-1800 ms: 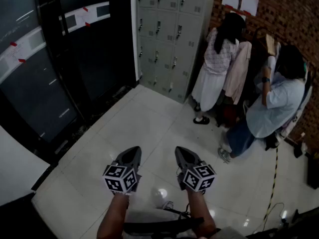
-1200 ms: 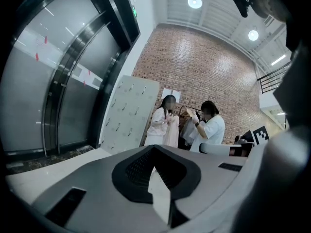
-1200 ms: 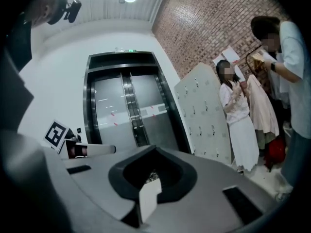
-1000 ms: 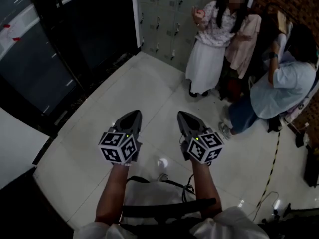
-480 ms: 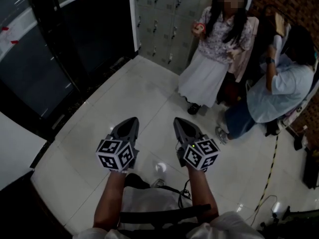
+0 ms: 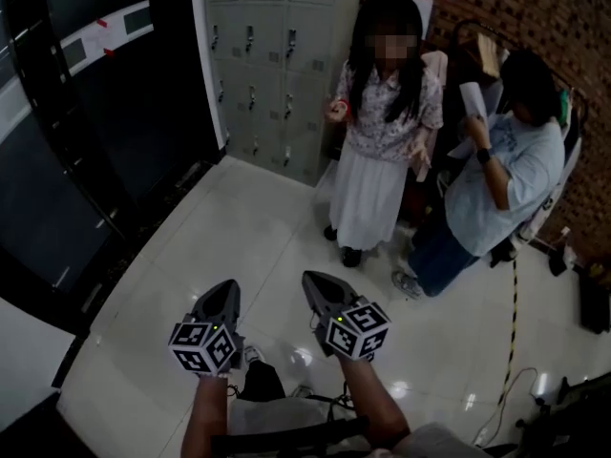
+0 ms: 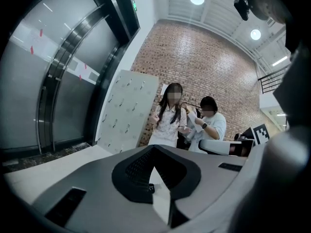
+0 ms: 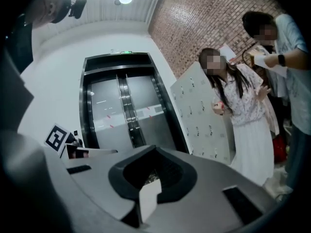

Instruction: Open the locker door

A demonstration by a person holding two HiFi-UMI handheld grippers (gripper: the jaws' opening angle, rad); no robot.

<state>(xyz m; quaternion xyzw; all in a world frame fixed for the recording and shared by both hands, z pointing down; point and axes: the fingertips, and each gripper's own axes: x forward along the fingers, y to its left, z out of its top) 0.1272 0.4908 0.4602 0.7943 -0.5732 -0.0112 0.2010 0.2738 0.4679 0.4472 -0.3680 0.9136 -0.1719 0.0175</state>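
The grey bank of lockers [image 6: 263,60] stands against the far wall with all its small doors closed; it also shows in the left gripper view [image 7: 127,111] and the right gripper view [image 8: 200,118]. My left gripper [image 6: 227,290] and right gripper [image 6: 313,282] hang side by side over the white tiled floor, far short of the lockers. Both are shut and hold nothing. In their own views, the left gripper [image 7: 154,147] and the right gripper [image 8: 156,149] each show jaws closed to a point.
A person in a white skirt [image 6: 374,175] stands just right of the lockers, and a second person in a light blue shirt [image 6: 496,184] bends beside them. Dark lift doors [image 6: 91,132] line the left. A cable [image 6: 514,327] runs across the floor at right.
The person in the white skirt has turned away from the lockers to face me and stepped forward. Both grippers have slid down and left in the view, still side by side and shut.
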